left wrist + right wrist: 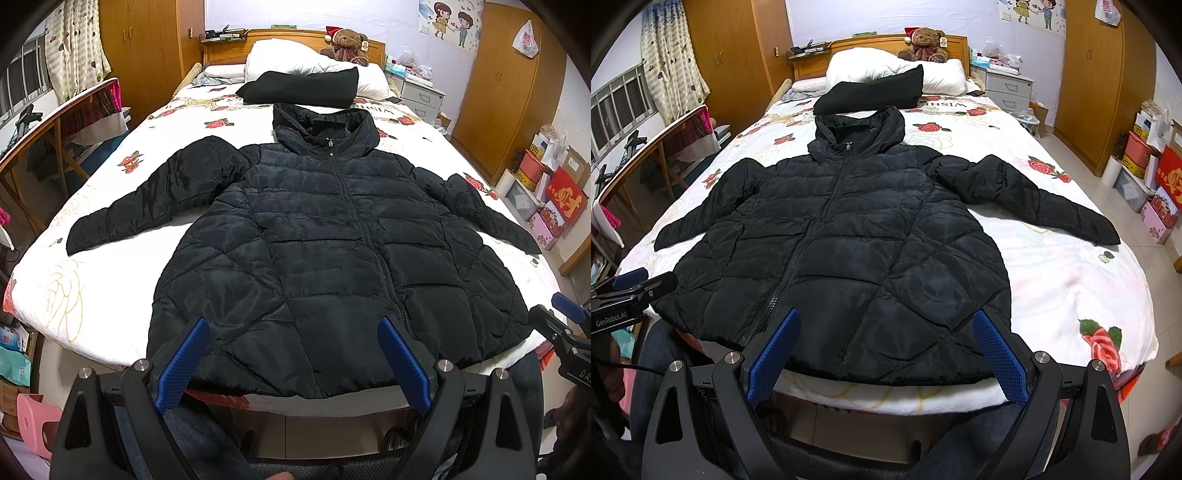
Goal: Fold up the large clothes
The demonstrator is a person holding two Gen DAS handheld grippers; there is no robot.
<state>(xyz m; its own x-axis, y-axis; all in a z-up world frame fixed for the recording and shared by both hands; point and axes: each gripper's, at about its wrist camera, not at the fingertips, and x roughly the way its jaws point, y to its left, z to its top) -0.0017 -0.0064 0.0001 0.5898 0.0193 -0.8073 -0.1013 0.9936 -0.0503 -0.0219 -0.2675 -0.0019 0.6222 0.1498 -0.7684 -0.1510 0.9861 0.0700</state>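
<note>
Left wrist view. The jacket (332, 240) is laid face up on the bed (110, 295), zipped, sleeves spread to either side, hood towards the headboard and hem at the near edge. This layout is judged to be preparation for folding: both sleeves and the hem are exposed and within reach. The left gripper (295, 363) is held just short of the hem with its jaws spread wide and nothing between them. The right gripper (565, 321) is glimpsed at the right edge of the view.

Right wrist view. The right gripper (886, 360) is held likewise before the hem, jaws released and empty, towards the jacket's right half. The jacket (849, 229) is seen flat, with no fold yet made. A folded dark garment (871, 92) is set apart near the pillow (942, 79), presumably finished work.

Surface and room. The bed is covered by a white rose-print cover; it is soft, so the padded jacket is expected to slide and spring back. Wardrobes (1093, 85), a nightstand (1008, 88), a teddy bear (925, 42) and a curtained window are noted around it.
</note>
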